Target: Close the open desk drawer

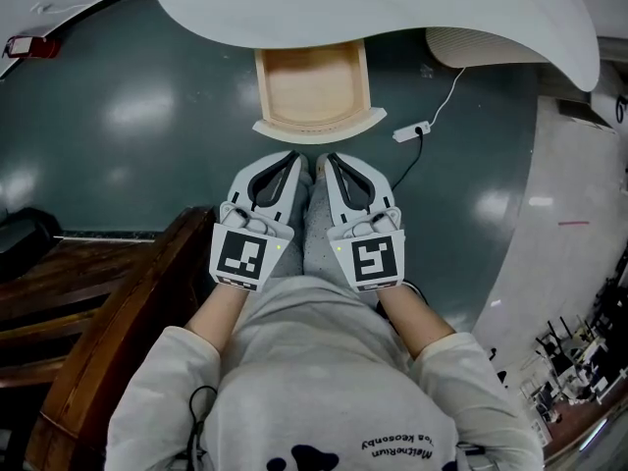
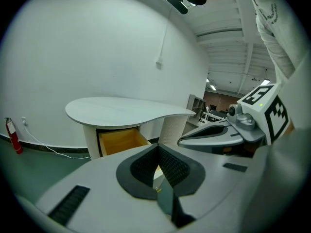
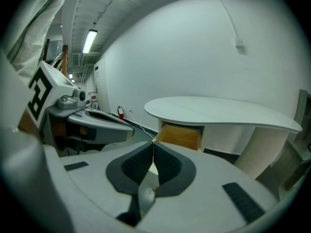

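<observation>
I hold the left gripper and the right gripper side by side, each claw pressed together pad to pad (their tips sit just beside each other). Ahead of them the drawer stands pulled out from under the white desk, its wooden inside showing.

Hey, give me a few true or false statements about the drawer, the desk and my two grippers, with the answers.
1. The drawer is pulled out from under the desk. True.
2. Papers lie in the drawer. False: only bare wood shows inside.
3. The left gripper and right gripper are both shut on nothing. True.
4. The left gripper presses on the drawer front. False: it is short of it, not touching.
5. The desk top is dark wood. False: it is white.
</observation>
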Demonstrator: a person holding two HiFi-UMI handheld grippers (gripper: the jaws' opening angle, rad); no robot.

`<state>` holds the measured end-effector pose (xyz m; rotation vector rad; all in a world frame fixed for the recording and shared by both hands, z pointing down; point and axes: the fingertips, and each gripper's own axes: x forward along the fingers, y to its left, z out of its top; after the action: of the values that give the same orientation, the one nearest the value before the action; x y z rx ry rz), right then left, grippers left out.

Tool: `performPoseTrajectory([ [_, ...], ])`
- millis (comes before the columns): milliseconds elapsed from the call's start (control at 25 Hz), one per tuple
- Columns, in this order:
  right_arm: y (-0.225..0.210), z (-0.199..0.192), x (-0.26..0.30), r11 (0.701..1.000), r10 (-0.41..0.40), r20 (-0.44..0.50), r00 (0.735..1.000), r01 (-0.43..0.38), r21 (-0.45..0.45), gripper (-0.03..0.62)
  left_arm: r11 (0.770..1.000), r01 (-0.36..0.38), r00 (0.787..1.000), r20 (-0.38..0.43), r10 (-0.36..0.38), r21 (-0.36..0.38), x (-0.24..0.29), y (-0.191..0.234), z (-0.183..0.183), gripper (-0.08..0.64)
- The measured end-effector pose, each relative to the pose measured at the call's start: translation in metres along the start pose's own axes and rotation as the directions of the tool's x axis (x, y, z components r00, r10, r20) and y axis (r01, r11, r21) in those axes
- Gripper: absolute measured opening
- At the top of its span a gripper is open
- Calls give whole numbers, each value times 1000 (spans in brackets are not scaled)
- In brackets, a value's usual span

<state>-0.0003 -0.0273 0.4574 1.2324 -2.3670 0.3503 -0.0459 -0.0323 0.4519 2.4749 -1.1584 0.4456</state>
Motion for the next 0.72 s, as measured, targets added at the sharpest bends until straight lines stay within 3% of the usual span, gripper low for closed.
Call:
performPoseTrajectory([
  [720, -4, -78, 38, 998, -9, -160, 987, 19, 59, 18, 999, -26, 996, -88, 23, -31, 25, 17, -52, 9],
])
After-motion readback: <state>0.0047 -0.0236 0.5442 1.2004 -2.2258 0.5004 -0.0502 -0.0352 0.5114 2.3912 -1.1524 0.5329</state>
